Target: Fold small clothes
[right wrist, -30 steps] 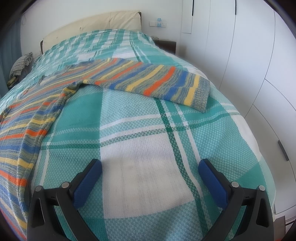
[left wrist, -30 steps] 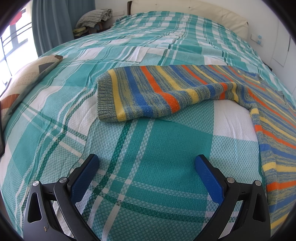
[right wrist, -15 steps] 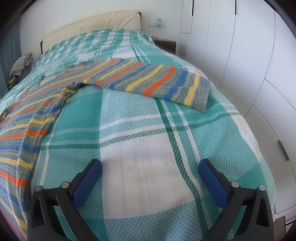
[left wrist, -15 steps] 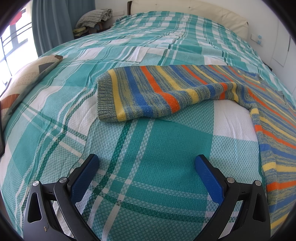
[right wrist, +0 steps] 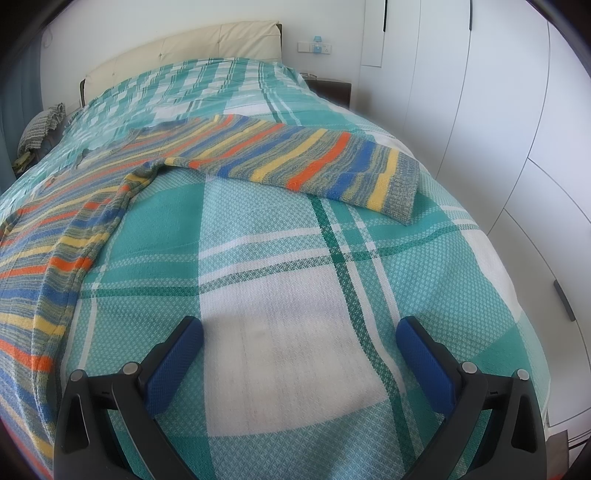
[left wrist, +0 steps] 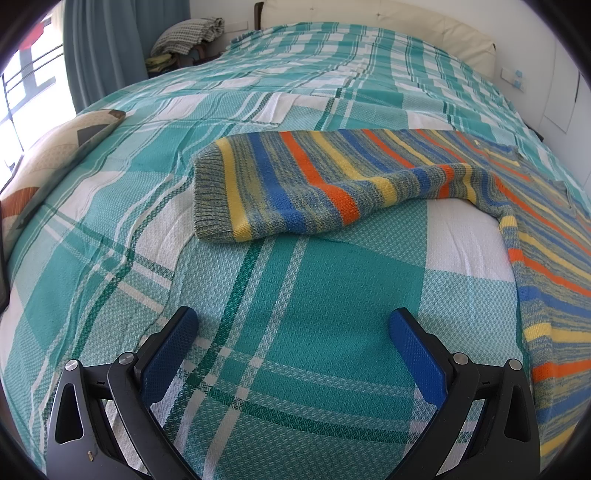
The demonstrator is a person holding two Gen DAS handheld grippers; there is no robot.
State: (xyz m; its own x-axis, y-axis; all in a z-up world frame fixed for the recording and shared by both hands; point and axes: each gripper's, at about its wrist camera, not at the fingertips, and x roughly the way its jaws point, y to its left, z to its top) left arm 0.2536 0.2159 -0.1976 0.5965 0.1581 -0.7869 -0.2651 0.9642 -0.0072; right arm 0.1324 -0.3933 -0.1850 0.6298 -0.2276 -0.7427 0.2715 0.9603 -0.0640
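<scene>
Both jaws wide, empty, over bedspread [left wrist: 295, 332]; left gripper [left wrist: 291, 332] sees sweater [left wrist: 314, 184] cuff at 11, cushion [left wrist: 48, 166] at 9; right gripper [right wrist: 299, 339] sees cuff at 1, wardrobe [right wrist: 498, 110] at 2.

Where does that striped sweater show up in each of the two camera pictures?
Left wrist view: the sweater has one sleeve across the middle, its body down the right edge.
Right wrist view: the sweater has its other sleeve across the upper middle, its body down the left edge.
Shared landmark: the cream headboard at the top.
</scene>
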